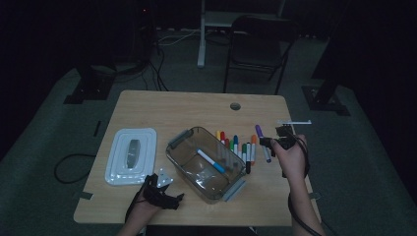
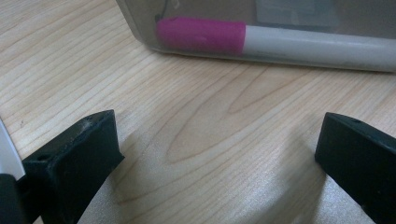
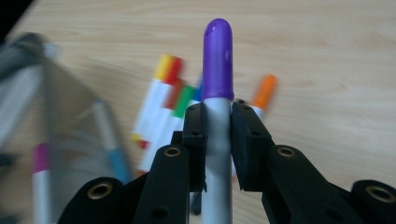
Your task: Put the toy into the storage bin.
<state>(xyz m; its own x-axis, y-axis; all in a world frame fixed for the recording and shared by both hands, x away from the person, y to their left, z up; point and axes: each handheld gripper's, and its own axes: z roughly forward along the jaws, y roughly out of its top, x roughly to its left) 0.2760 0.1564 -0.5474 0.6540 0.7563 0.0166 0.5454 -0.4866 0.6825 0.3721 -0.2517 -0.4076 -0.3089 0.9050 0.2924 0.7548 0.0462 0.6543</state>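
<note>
my right gripper (image 3: pixel 217 135): clamped on the grey barrel of the purple-capped marker pen (image 3: pixel 217 70); cap sticks out past my fingers (image 3: pixel 250 135)
my left gripper (image 2: pixel 219 154): jaws apart, nothing between

The room was dim, its far side sunk in near black, and only the pale wooden table (image 1: pixel 196 110) caught soft overhead light. In the right gripper view the row of coloured markers (image 3: pixel 168 98) was blurred, while the purple-capped marker (image 3: pixel 218 60) stayed sharp.
</note>
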